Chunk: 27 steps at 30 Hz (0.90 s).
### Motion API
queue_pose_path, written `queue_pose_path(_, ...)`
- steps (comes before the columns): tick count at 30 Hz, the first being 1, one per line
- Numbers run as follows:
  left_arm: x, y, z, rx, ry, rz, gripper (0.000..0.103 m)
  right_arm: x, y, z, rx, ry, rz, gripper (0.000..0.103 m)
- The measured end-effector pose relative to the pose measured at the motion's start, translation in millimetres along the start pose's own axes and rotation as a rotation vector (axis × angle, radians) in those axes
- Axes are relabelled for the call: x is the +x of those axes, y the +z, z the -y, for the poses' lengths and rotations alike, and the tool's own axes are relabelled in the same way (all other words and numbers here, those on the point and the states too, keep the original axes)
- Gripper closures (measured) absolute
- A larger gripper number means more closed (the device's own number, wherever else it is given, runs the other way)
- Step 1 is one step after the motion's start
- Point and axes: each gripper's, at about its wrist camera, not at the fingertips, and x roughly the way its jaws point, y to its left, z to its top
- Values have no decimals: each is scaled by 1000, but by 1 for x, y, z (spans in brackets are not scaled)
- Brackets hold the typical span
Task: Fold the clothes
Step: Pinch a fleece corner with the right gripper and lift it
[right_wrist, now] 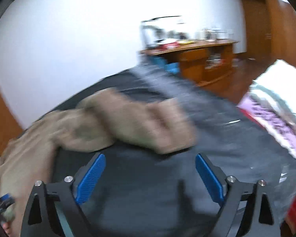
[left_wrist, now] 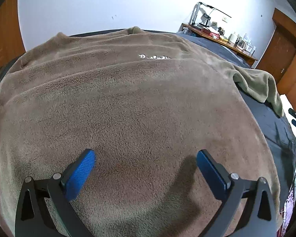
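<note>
A brown fleece garment lies spread out flat, filling most of the left wrist frame from the lower edge up to the upper middle. Its pile is fuzzy, with long soft ridges running across the upper part. A line of white lettering sits right of centre near the top, too small to read. At the right of the frame a sleeve hangs out to the side, bunched and turned over to show a paler greenish-tan face. In the blurred right wrist frame that sleeve lies crumpled across the middle, resting on dark grey bedding.
</note>
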Motion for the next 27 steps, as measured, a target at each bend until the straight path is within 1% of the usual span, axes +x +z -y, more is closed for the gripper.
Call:
queue_pose_path(2, 0, 0, 0, 2, -1, 4, 0, 10, 11, 20, 51, -39, -16, 36)
queue_pose_path(4, 0, -1, 0, 7, 0, 8, 0, 20, 19, 33, 83, -58, -32, 47)
queue_pose_path(7, 0, -2, -1, 8, -2, 10, 0, 42, 26, 45, 113, -78, -70, 56)
queue_pose_path(12, 1, -1, 0, 10, -3, 12, 0, 67, 32, 35, 52, -55, -114, 57)
queue_pose_path(14, 1, -1, 0, 13, -1, 11, 0, 75, 32, 27, 37, -20, -142, 57)
queue_pose_path(18, 1, -1, 1, 19, 5, 11, 0, 73, 24, 11, 1, 40, -166, 57)
queue_pose_path(19, 1, -1, 1, 21, 7, 10, 0, 73, 21, 7, -22, 41, -167, 62)
queue_pose_path(20, 1, -1, 1, 23, 10, 10, 0, 72, 19, 2, -47, 40, -166, 71)
queue_pose_path(22, 2, -1, 2, 25, 10, 10, 0, 71, 15, -5, -85, 46, -165, 75)
queue_pose_path(24, 2, -1, 2, 24, 8, 10, 0, 69, 12, -6, -62, 93, -173, 77)
queue_pose_path(27, 2, -1, 2, 21, 5, 12, 0, 59, 11, -2, 25, 210, -183, 77)
